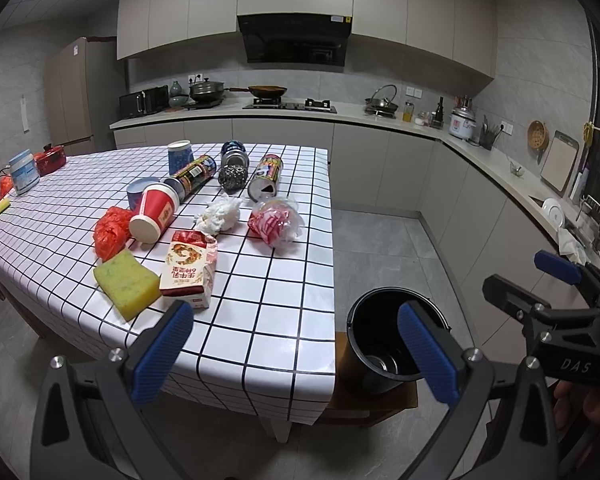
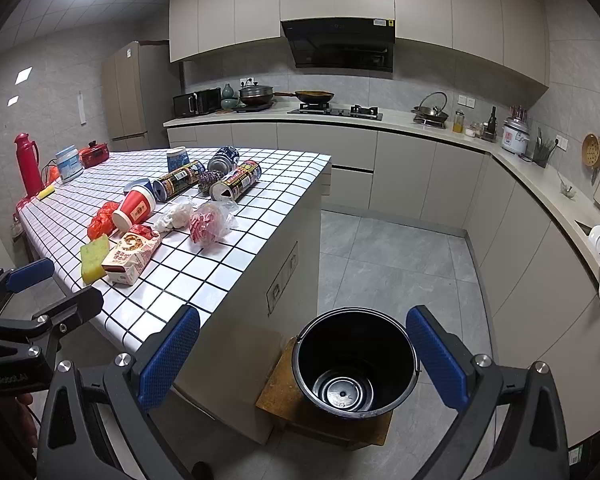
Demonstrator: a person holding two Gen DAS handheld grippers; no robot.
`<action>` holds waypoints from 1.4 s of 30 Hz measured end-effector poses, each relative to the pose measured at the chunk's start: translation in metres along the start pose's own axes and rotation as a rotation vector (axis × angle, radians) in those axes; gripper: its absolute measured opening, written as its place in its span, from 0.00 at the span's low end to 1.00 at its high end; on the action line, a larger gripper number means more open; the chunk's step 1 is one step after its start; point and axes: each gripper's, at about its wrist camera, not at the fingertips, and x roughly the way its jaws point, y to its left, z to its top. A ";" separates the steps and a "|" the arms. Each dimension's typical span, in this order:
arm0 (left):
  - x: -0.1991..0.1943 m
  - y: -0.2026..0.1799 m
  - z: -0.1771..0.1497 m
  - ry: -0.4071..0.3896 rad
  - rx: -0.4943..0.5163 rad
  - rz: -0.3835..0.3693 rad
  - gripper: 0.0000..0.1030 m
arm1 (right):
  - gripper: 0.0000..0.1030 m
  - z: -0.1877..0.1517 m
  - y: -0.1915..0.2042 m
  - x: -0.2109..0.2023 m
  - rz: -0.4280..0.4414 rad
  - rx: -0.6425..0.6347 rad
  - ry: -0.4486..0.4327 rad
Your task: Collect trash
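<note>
Left gripper (image 1: 296, 352) and right gripper (image 2: 304, 360) hover wide apart.

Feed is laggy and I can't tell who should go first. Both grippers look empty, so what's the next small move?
Probably ease the left gripper forward to the milk carton, the trash nearest the table's front edge. Both grippers are open and hold nothing, and the right gripper hangs over the bucket, which looks empty. The carton lies flat, just ahead of the left fingers.

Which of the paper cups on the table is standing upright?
The blue cup at the far side, mouth up. The red cup lies on its side.
</note>
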 end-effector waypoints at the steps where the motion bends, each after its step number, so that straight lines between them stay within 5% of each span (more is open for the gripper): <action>1: 0.000 0.000 0.000 -0.001 -0.001 -0.001 1.00 | 1.00 0.000 0.000 0.000 0.001 0.002 0.001; 42: 0.005 0.008 -0.001 0.018 -0.031 -0.006 1.00 | 1.00 0.002 0.003 0.002 0.003 0.000 0.000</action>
